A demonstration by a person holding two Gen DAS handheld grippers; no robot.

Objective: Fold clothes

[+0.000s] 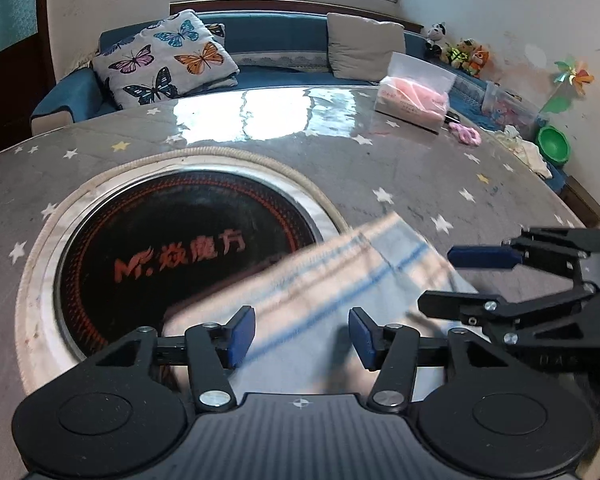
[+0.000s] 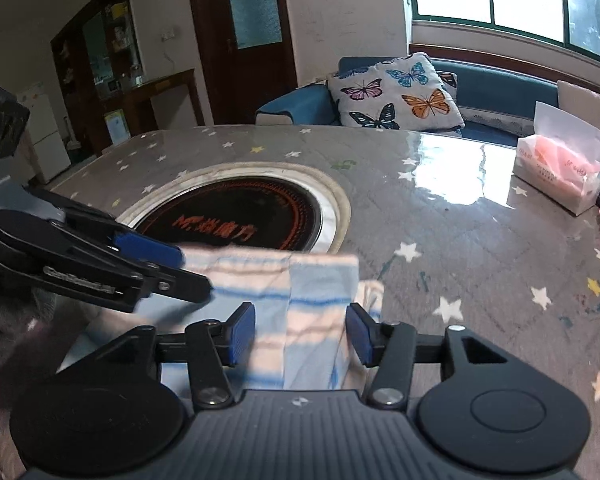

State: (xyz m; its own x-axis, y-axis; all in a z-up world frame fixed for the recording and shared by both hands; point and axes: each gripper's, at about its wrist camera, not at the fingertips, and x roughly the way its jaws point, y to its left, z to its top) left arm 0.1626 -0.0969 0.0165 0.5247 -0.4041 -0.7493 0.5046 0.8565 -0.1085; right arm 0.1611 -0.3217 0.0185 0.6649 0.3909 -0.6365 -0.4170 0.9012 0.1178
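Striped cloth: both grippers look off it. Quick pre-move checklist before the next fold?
1. Left gripper off the striped cloth, pads apart: ok.
2. Right gripper off it, pads apart: ok.
3. Cloth lying folded on the table: ok.
4. Cloth clear of the round cooktop: not ok, its far edge overlaps the rim.
5. Fold edges aligned: cannot tell, blurred.
6. Tissue pack out of the way: ok.

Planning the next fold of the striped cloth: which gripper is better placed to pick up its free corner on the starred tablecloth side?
Right, probably. The right gripper hangs open over the striped cloth beside that corner, while the left gripper, also open, sits over the cloth's end by the round cooktop.
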